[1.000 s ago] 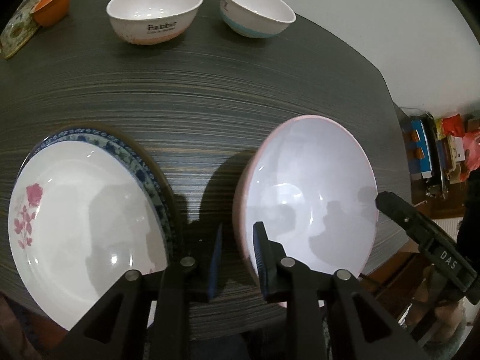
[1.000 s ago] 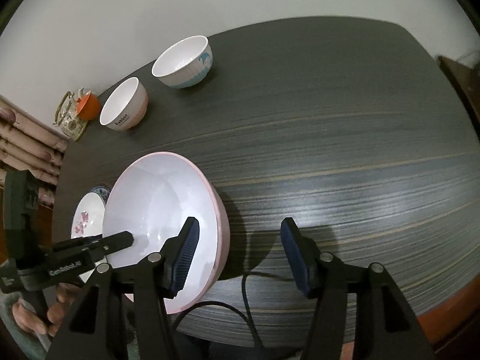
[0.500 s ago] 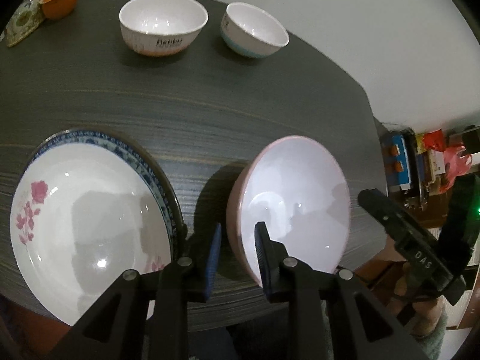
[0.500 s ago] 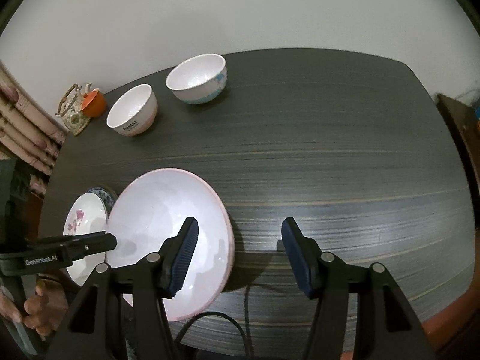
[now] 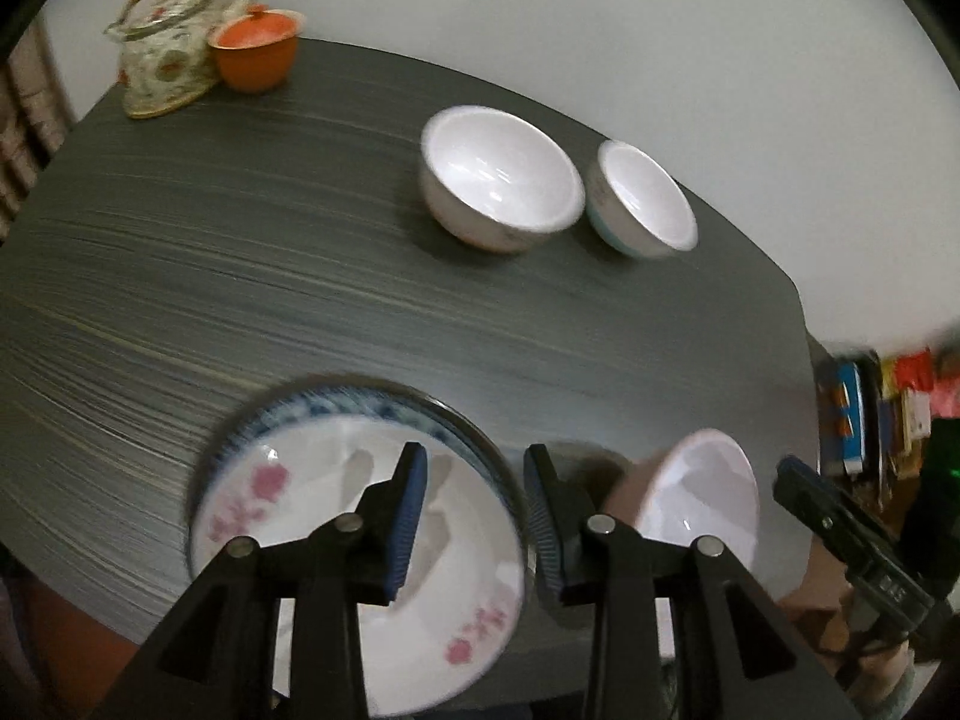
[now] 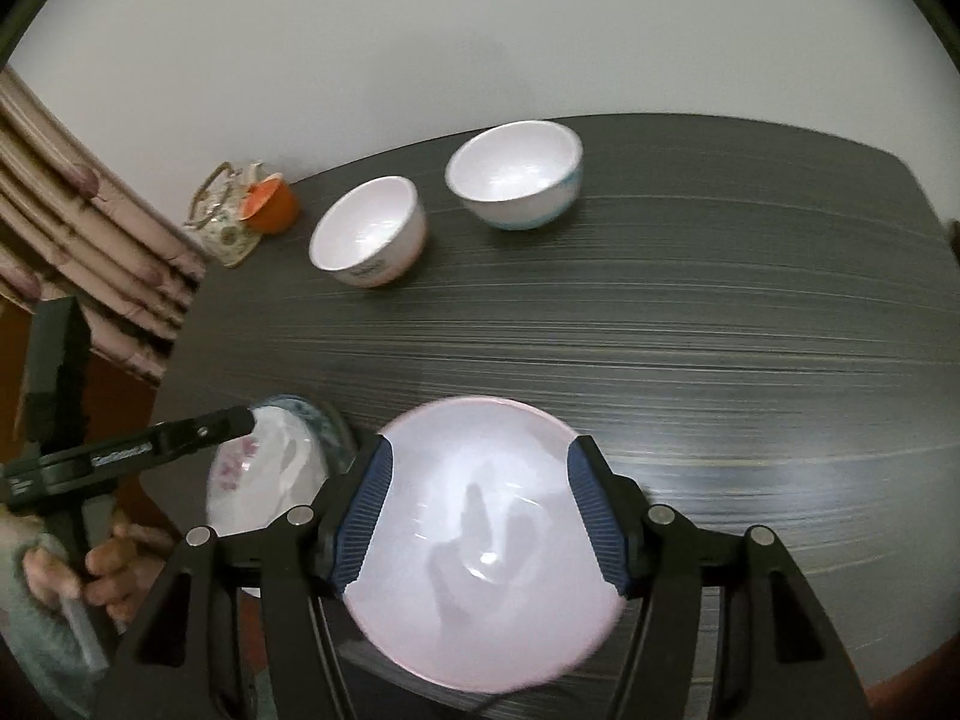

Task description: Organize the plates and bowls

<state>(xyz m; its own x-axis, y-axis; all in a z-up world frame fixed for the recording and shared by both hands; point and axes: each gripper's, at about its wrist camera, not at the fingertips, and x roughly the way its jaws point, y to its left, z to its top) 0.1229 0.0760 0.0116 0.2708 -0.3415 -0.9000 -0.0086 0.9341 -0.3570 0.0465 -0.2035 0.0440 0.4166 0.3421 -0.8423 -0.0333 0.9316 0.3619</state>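
Plates and bowls sit spread across a dark wood-grain table (image 5: 210,276) as a person works two handheld grippers above its near edge. At that edge a white plate with pink flowers (image 5: 336,516) lies stacked on a blue-rimmed plate (image 5: 336,399), and just beside them stands a wide pink bowl (image 6: 480,516). Far across the table, two smaller white bowls stand side by side: one with printed lettering (image 6: 369,234) and one with a blue band (image 6: 516,174). A floral teapot (image 5: 165,36) and an orange cup (image 5: 258,51) occupy the back corner.

The left gripper (image 5: 474,516) hovers over the flowered plate's right rim, its jaws opening and nothing pinched between them. The right gripper (image 6: 480,516) hangs over the pink bowl, jaws also widening, empty, the blue pads (image 6: 366,516) apart from the ware as far as the blurred view shows.

All the pieces look like glazed ceramic: stiff, fairly heavy for their size, slick and liable to chip or crack if knocked together. The best hold is likely a pinch across a rim, one pad inside and one outside. The plates' shallow rims probably offer less purchase than the bowls' upright walls, so they may slip if tilted.
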